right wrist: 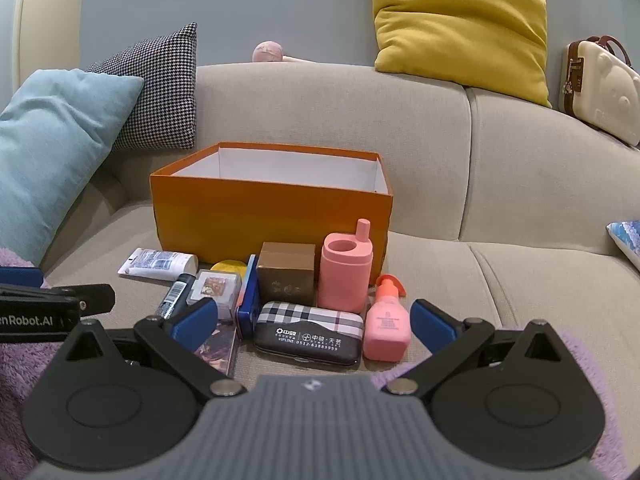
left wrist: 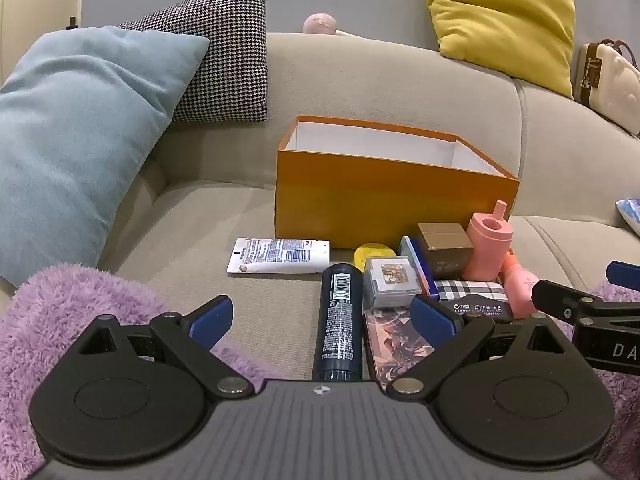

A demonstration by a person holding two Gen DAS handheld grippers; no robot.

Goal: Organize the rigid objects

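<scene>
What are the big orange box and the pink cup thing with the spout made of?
The orange box looks like stiff cardboard: thin flat walls, sharp folded corners, matte orange outside and plain white inside. The pink cup looks like silicone or matte plastic: one even colour, rounded edges, no shine. Which of the two it is I cannot tell from its look alone.

Left hand-held gripper: black linkage arms with silver rivets, round black discs, ribbed grey body.
Fingers: blue pads on black carriers.
Right hand-held gripper: same black, grey and blue build.
Markings: white lettering on each gripper's side bar.
</scene>
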